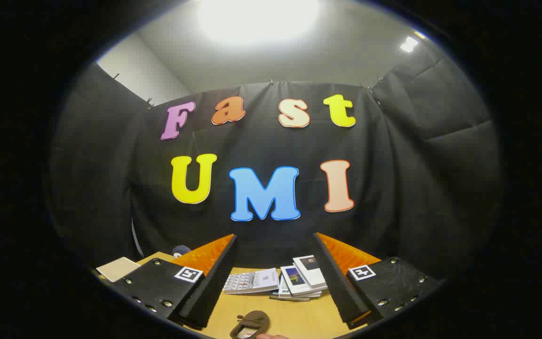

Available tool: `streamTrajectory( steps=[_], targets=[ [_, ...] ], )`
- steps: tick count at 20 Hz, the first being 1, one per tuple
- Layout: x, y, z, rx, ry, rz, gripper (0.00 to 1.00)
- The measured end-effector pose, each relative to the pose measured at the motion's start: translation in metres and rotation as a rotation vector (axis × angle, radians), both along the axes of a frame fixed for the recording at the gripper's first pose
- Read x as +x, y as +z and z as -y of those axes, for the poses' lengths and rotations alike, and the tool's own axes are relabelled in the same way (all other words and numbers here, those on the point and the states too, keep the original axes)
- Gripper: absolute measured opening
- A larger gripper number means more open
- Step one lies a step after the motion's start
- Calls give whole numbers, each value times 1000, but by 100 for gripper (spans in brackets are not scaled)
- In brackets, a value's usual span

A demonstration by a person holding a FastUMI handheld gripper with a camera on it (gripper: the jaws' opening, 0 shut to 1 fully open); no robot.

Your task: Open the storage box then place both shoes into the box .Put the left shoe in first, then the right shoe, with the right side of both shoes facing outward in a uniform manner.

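Brown, soft-looking shoe lies on the wooden table between the spread, empty tongs.

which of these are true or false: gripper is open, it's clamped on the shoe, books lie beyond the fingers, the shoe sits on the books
The gripper is open: true, its fingers stand wide apart with nothing between them.
It is clamped on the brown shoe: false, neither finger touches the shoe.
Books lie on the wooden table beyond the fingers: true.
The shoe sits on the books: false, it lies on the table nearer than the books, apart from them.
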State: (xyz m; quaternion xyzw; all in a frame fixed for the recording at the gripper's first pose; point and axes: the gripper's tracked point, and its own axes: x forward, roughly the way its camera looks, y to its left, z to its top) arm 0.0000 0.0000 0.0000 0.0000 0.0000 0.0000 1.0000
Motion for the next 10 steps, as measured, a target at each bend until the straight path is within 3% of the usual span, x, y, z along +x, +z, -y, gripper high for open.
streamTrajectory(
  steps=[3, 10],
  targets=[
    [3, -5, -2, 46, -16, -39, 97],
    [0, 0, -15, -11, 9, -32, 97]
  ],
)
